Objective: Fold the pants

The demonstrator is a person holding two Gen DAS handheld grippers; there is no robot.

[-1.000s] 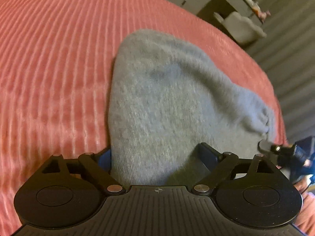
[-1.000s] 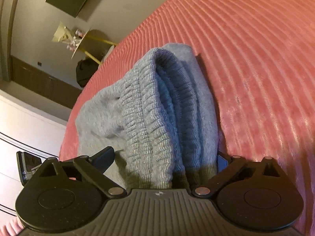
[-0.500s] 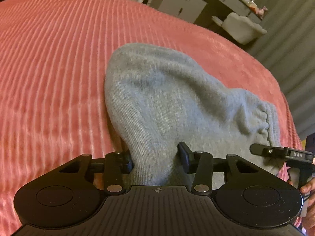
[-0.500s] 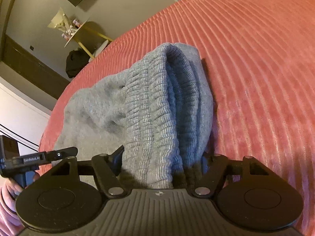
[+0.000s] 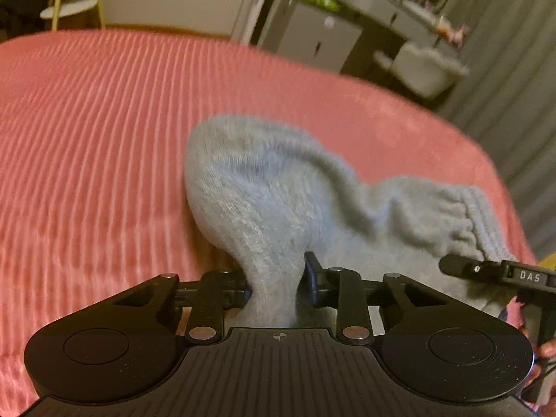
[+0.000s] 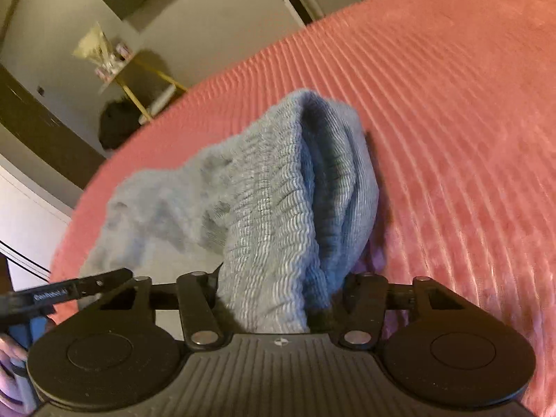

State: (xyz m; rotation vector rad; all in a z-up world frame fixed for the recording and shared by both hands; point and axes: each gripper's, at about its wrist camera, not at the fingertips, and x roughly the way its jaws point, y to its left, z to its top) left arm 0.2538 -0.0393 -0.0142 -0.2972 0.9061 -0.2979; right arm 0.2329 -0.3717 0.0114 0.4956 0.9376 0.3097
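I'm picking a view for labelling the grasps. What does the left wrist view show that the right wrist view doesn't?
Only the left wrist view: the left gripper shut on a smooth bunched part of the grey pants, with a grey dresser beyond the bed.

Only the right wrist view: the right gripper shut on the ribbed waistband, with its layered folds in view.

Both: the pants lifted off the pink bedspread, and the other gripper at the frame edge.
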